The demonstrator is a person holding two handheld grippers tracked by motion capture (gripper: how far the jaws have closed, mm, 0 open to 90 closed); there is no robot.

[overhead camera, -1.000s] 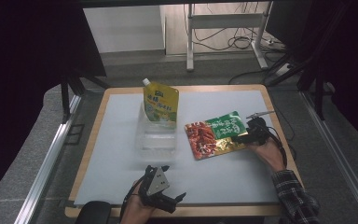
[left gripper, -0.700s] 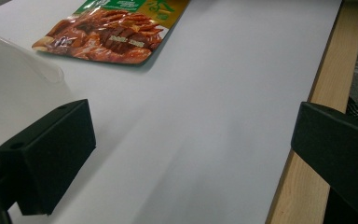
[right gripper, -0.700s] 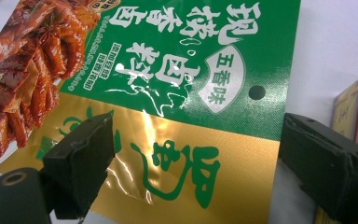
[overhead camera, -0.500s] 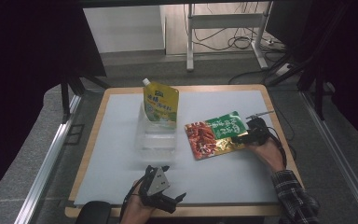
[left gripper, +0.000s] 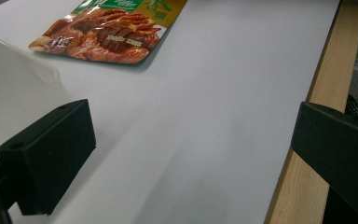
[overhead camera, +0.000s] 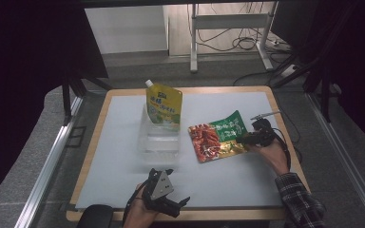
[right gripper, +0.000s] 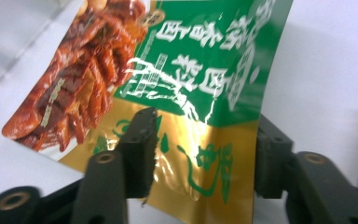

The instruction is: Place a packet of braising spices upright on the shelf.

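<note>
A green, gold and red snack pouch (overhead camera: 216,135) lies on the white table top right of centre. My right gripper (overhead camera: 247,138) is at its right end. In the right gripper view its jaws have just been closing, and the gold end of the pouch (right gripper: 191,70) sits crinkled and bowed between them, so my right gripper (right gripper: 205,154) is pressing on it. My left gripper (overhead camera: 179,186) rests near the table's front edge. In its own view the left gripper (left gripper: 191,140) is wide open with only bare table between the jaws.
A yellow spouted pouch (overhead camera: 164,107) stands in a clear plastic container (overhead camera: 159,137) at the table's middle. The container's rim (left gripper: 14,79) is close by the left jaw. The wooden table edge (left gripper: 307,121) runs under the other jaw.
My right gripper's jaws have drawn in on the pouch's right end. The pouch's place, the left gripper and the container are as before.
</note>
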